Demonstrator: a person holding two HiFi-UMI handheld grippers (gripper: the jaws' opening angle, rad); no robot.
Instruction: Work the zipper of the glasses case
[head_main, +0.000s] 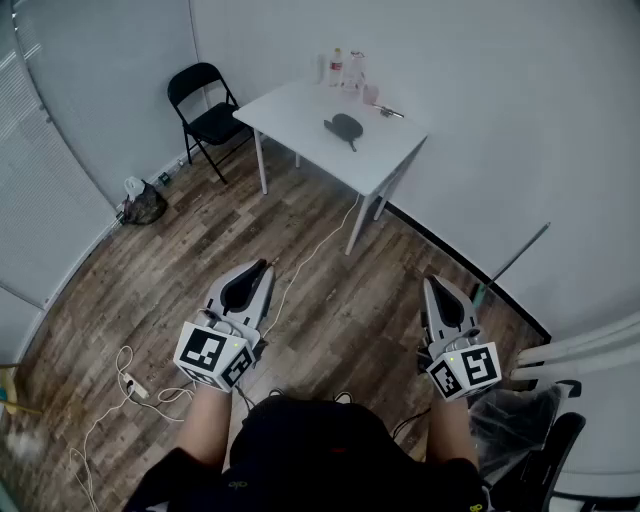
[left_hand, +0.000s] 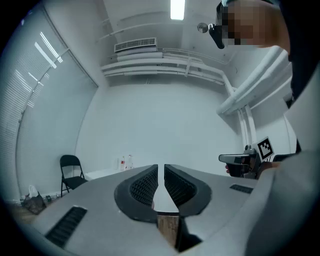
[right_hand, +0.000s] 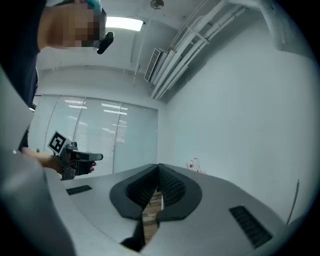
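Floorboards (head_main: 340, 300) spread below us. We hold the left gripper (head_main: 262, 268) and the right gripper (head_main: 432, 284) level and well apart, each with jaws pressed together on nothing. Far from both, the dark glasses case (head_main: 344, 127) lies on a white table (head_main: 290, 110), near bottles (head_main: 345, 68) by the wall (head_main: 480, 120).

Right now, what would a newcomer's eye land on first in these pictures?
The two grippers stand out in the foreground: the left gripper and the right gripper are held level over the wood floor, both with jaws shut and nothing between them. Across the room stands a white table with a dark glasses case lying on it, well out of reach of either gripper. A black folding chair stands to the left of the table.
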